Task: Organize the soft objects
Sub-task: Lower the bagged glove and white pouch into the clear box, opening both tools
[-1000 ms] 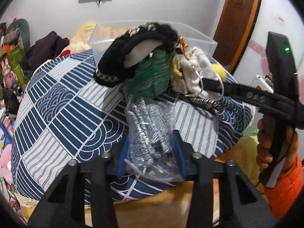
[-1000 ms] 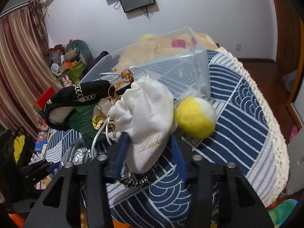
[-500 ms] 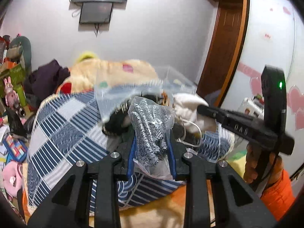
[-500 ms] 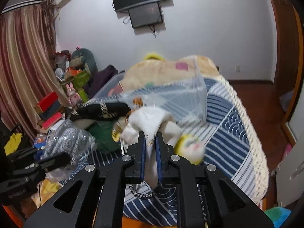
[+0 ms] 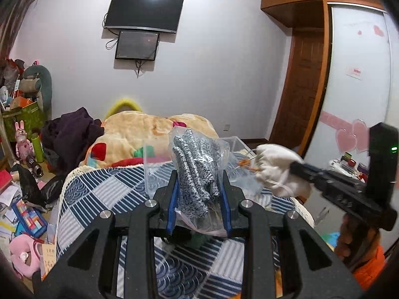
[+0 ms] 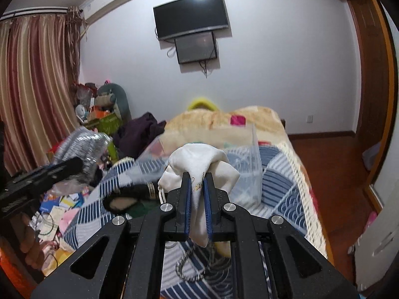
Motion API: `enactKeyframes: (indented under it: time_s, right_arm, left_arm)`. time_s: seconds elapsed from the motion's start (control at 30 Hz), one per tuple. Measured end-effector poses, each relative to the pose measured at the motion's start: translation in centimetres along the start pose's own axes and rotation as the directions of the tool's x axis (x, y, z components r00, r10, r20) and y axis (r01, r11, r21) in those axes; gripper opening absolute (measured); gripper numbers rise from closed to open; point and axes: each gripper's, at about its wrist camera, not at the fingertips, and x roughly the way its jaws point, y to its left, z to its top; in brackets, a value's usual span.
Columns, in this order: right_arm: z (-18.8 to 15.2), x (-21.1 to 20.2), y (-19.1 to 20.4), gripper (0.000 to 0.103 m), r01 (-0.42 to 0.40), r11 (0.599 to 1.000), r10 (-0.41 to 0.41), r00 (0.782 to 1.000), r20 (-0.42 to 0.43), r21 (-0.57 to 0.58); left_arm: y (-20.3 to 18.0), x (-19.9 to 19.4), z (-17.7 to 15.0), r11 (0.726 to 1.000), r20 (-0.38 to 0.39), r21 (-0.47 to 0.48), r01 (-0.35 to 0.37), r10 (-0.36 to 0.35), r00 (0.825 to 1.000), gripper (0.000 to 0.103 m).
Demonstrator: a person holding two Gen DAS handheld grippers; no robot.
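My left gripper (image 5: 198,174) is shut on a clear plastic bag of grey knit fabric (image 5: 197,164) and holds it up above the blue patterned cloth (image 5: 99,194). My right gripper (image 6: 197,177) is shut on a white drawstring pouch (image 6: 199,159), also lifted; the pouch also shows at the right of the left wrist view (image 5: 276,169). The clear plastic bin (image 6: 251,172) stands behind both, on the cloth. A black slipper (image 6: 129,196) and a green item lie on the cloth below the pouch.
A bed with a yellow blanket (image 5: 149,129) lies behind the bin. Clutter covers the floor at left (image 5: 22,206). A wooden door (image 5: 304,87) and wardrobe stand at right. A TV (image 5: 143,12) hangs on the wall.
Both grippers closed on their items and lifted them off the cloth. The views tilted up toward the wall, and the pile dropped below the frame.
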Motion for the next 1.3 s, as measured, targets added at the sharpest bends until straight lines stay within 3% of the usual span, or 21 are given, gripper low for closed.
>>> enactKeyframes:
  time_s: [0.23,0.47,0.7,0.93,1.13,1.3]
  right_arm:
    - [2.7,0.8,0.1,0.009,-0.001,1.0,0.002,0.997,0.072,-0.021]
    - [3.5,3.5,0.5,0.009,0.009,0.999,-0.007,0.999,0.054,-0.047]
    - [2.8,7.5,0.1,0.009,0.025,0.998,-0.027,0.999,-0.045,-0.052]
    - [1.5,11.8,-1.4,0.009,0.04,0.999,-0.042,0.979,-0.202,-0.015]
    - [0.7,13.0,-1.5,0.009,0.058,0.998,-0.067,0.955,-0.289,-0.039]
    - [0.7,12.1,-1.5,0.009,0.047,0.997,-0.061,0.952,-0.301,-0.055]
  left_arm:
    - [2.3,4.4,2.4,1.0,-0.051,-0.029,0.002,-0.004,0.999,0.029]
    - [3.5,8.5,2.9,0.999,-0.135,-0.039,-0.004,-0.001,0.991,0.029]
    - [4.1,13.4,2.7,0.999,-0.228,-0.019,-0.031,0.026,0.973,0.029]
    - [4.6,17.8,2.1,1.0,-0.331,0.002,-0.025,0.024,0.943,0.029]
    - [4.8,20.1,1.4,1.0,-0.41,-0.005,-0.01,0.007,0.912,0.029]
    - [4.3,19.8,1.2,1.0,-0.421,0.026,-0.013,0.023,0.907,0.036]
